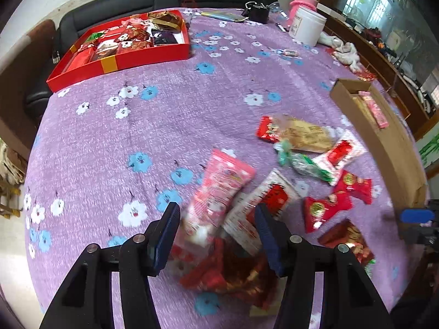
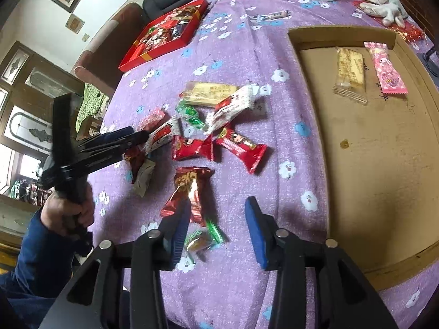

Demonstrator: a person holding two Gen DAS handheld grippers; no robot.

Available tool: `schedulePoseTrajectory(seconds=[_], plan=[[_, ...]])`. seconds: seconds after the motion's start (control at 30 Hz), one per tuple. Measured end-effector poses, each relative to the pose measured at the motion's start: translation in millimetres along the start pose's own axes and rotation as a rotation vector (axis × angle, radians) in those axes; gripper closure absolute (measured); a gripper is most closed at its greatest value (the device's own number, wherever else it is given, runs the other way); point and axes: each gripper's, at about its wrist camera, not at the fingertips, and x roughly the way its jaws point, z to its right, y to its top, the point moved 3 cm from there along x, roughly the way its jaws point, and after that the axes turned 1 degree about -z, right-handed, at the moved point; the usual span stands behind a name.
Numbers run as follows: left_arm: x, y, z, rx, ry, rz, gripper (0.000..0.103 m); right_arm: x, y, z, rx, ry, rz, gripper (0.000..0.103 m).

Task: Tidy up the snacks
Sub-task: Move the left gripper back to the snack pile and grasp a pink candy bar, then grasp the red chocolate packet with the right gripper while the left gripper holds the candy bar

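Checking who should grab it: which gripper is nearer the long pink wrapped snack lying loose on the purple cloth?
Left. The left gripper hovers right over the long pink wrapped snack; the right gripper is off beside it, over other packets.

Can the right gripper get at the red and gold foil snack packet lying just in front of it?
Probably yes. The right gripper is open and holds nothing, and the red and gold foil snack packet lies flat on the purple flowered tablecloth just ahead of its fingers, with nothing on top.
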Motion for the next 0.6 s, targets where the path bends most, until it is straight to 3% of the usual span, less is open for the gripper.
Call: schedulePoseTrajectory(seconds=[0.1, 0.2, 0.6], plan=[[8, -1, -6, -0.013, 0.016, 0.003, 0.067, 3, -2, -8, -0.027, -0.001, -0.01, 0.061], [6, -3, -11, -0.036, 0.023, 0.031, 0.075, 9, -2, -16, -0.051, -0.004, -0.023, 0.057], [-38, -26, -34, -0.135, 0.026, 0.099, 0.078, 54, 9, -43, -0.102, -0.05, -0.109, 0.049]])
